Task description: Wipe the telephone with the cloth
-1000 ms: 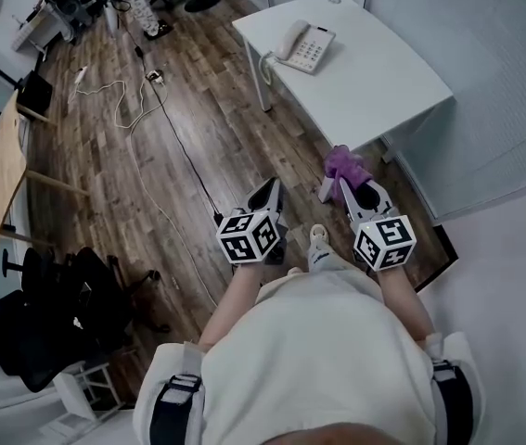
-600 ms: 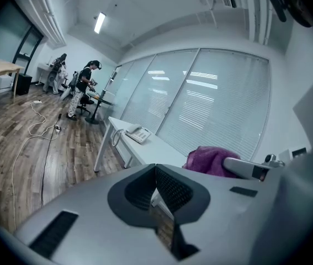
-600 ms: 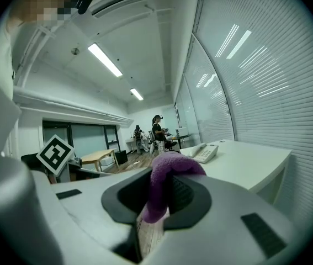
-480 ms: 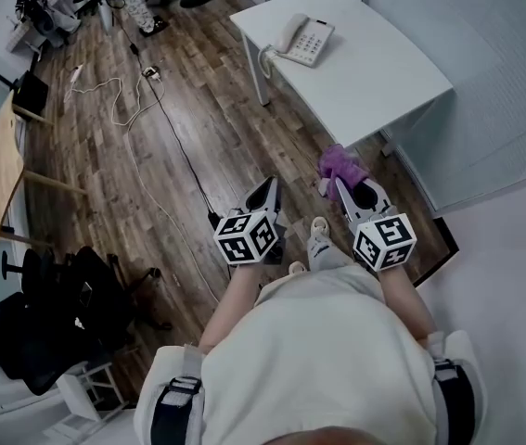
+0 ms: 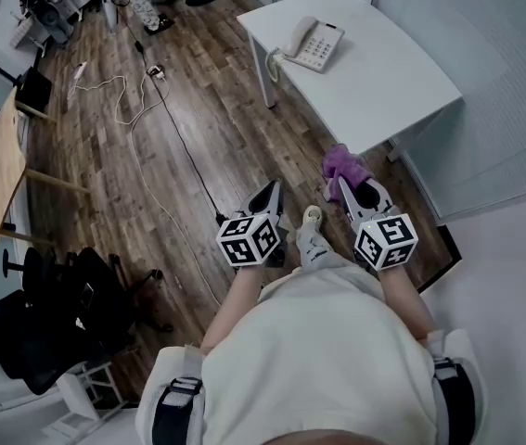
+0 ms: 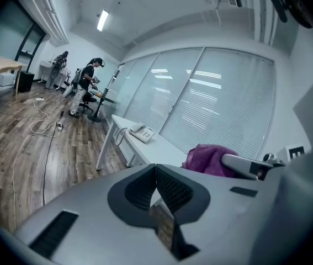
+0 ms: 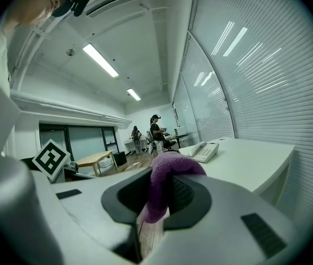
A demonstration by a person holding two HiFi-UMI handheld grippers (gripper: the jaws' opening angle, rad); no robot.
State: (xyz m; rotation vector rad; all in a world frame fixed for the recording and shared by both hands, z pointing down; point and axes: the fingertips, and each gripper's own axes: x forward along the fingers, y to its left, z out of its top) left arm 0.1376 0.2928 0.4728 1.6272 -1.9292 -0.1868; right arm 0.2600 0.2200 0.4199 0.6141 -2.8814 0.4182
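A white telephone (image 5: 313, 45) with a coiled cord sits on the far left part of a white table (image 5: 383, 82); it also shows in the left gripper view as the telephone (image 6: 142, 132) and in the right gripper view as the telephone (image 7: 206, 152). My right gripper (image 5: 342, 186) is shut on a purple cloth (image 5: 342, 164), which bulges out between its pads (image 7: 162, 192). My left gripper (image 5: 270, 196) is shut with nothing in it, its pads (image 6: 155, 184) pressed together. Both grippers hang over the wooden floor, short of the table's near corner.
Cables (image 5: 142, 100) trail across the wooden floor. A wooden table (image 5: 3, 160) stands at the left, dark chairs (image 5: 49, 313) at the lower left. A person (image 7: 156, 129) stands at a far desk. Blinds cover the glass wall (image 5: 513, 72) at the right.
The view has shifted slightly; the table and telephone sit a little further right in the frame. My foot has stepped forward between the grippers. Both grippers keep their hold.
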